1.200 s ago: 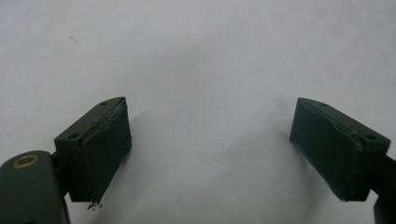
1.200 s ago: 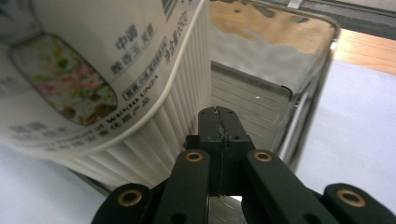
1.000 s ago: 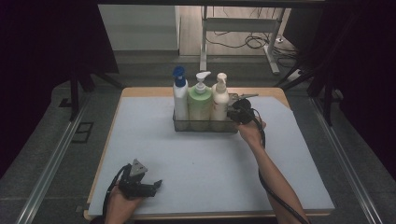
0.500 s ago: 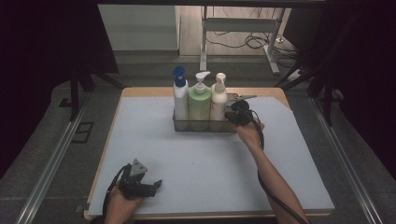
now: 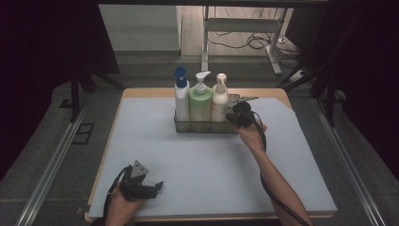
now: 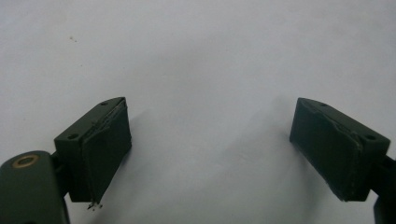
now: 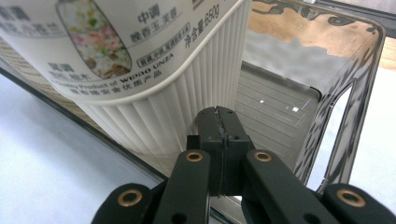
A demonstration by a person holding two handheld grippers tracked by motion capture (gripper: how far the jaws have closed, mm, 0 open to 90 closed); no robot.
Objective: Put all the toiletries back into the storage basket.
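Right gripper (image 7: 219, 116) jaws pressed together on the clear tray (image 7: 336, 140) wall, just beside the cream bottle (image 7: 154, 79) standing in it, label reading "650g", left gripper (image 6: 210, 154) jaws wide apart, empty.

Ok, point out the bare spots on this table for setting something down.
The mat is bare between the clear bin and the left hand-held gripper, and left of the bin. It is crowded at the bin's right end, where the right hand-held gripper sits beside the cream bottle.
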